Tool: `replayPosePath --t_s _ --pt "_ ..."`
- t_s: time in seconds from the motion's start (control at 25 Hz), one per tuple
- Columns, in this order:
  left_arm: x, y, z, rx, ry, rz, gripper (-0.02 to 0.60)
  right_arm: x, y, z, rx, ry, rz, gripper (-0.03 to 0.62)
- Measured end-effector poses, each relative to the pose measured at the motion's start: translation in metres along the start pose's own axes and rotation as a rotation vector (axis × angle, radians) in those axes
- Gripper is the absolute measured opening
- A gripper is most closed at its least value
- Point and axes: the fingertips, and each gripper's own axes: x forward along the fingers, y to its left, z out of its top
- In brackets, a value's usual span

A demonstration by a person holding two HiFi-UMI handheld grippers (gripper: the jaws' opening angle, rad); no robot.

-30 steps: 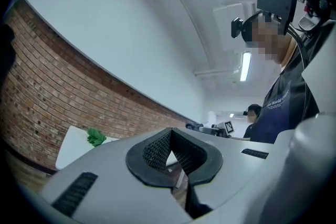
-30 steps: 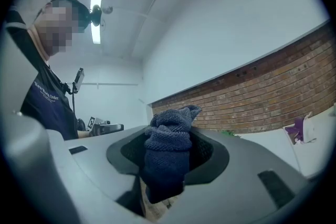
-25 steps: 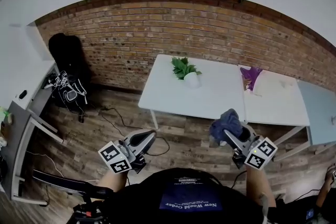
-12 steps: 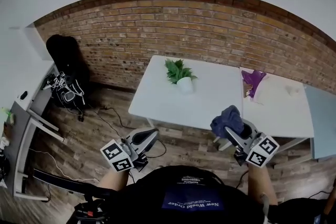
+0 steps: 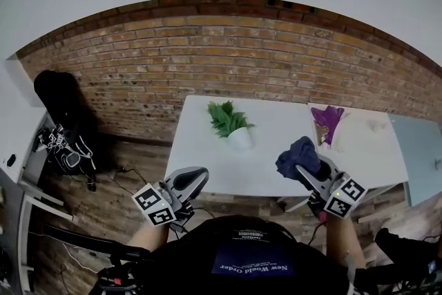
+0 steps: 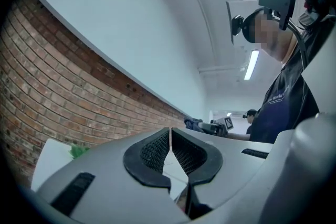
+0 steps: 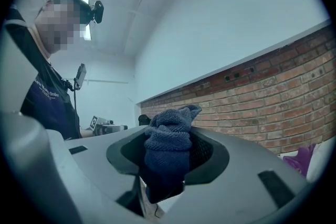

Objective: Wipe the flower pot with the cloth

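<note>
A small white flower pot [image 5: 239, 139] with a green plant [image 5: 225, 118] stands on the white table [image 5: 276, 169], towards its left end. My right gripper [image 5: 298, 164] is shut on a bunched dark blue cloth [image 5: 296, 157] [image 7: 168, 152] over the table's near edge, right of the pot and apart from it. My left gripper [image 5: 195, 176] [image 6: 170, 140] is shut with nothing in it, held at the table's near left corner. In the left gripper view only a bit of the plant [image 6: 79, 151] shows past the jaws.
A red brick wall [image 5: 228, 59] runs behind the table. A purple cloth [image 5: 327, 119] lies on a second white table [image 5: 366, 141] to the right. Black bags [image 5: 62, 135] stand on the wooden floor [image 5: 103, 211] at the left, with cables nearby.
The table and pot have come nearer and lower in the head view. Both grippers have moved forward with me, from over the floor to the table's near edge; the cloth stays gripped.
</note>
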Motion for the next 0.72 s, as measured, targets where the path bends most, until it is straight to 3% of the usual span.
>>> replayPosePath --t_s 0.28,0.44,0.72 --pt "0.014 0.097 0.016 -0.011 0.06 -0.071 0.009 0.075 -0.033 0.002 0.034 0.013 -0.095 0.16" --pt "0.035 0.126 0.008 -0.032 0.088 -0.088 0.02 0.095 -0.057 -0.007 0.057 0.042 -0.11 0.16" --pt "0.099 0.152 -0.016 0.0 0.151 -0.024 0.043 0.104 -0.137 -0.005 0.071 0.037 -0.05 0.16"
